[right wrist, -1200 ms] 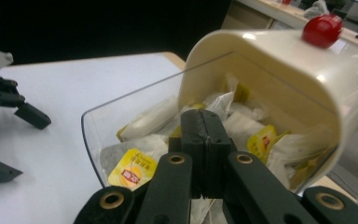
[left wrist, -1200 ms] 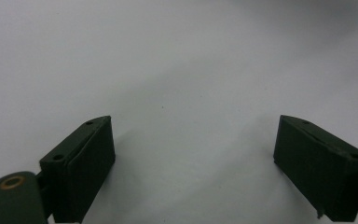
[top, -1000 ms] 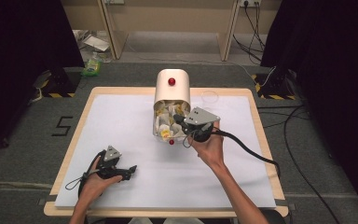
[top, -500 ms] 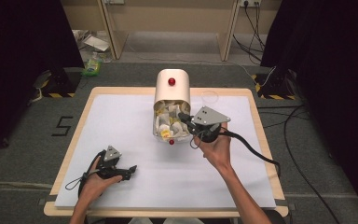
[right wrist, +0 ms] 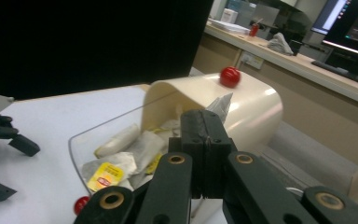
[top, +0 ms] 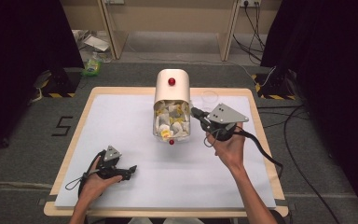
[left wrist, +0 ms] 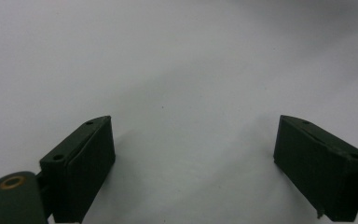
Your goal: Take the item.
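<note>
The step in hand appears to be the extraction of a tea bag from the cream box point(top: 171, 88), which lies on the white table cover point(top: 121, 121) with its clear lid point(right wrist: 81, 140) swung open toward the person. The right gripper point(top: 196, 113) sits just to the right of the box opening, raised off the table. In the right gripper view its jaws stand pressed together, and a white tea bag point(right wrist: 222, 105) stands up directly ahead of the tips. A thin thread seems caught in the seam between the jaws, but the pictures do not settle whether the bag itself is clamped. More tea bags point(top: 170, 121) lie loose in the box, ahead of and below that gripper; one with a yellow label point(right wrist: 103, 176) lies low and to its left.

The next move probably calls for a lift up and away from the opening, slow enough that the bag does not snag the lid's edge.

The right hand point(top: 227, 144) grips from below, forearm angled in toward the box. The left gripper point(top: 127, 172) rests low on the cover, well apart from the box, jaws wide apart with nothing between them. The left hand point(top: 93, 179) holds it level, pointing to the person's right.
</note>
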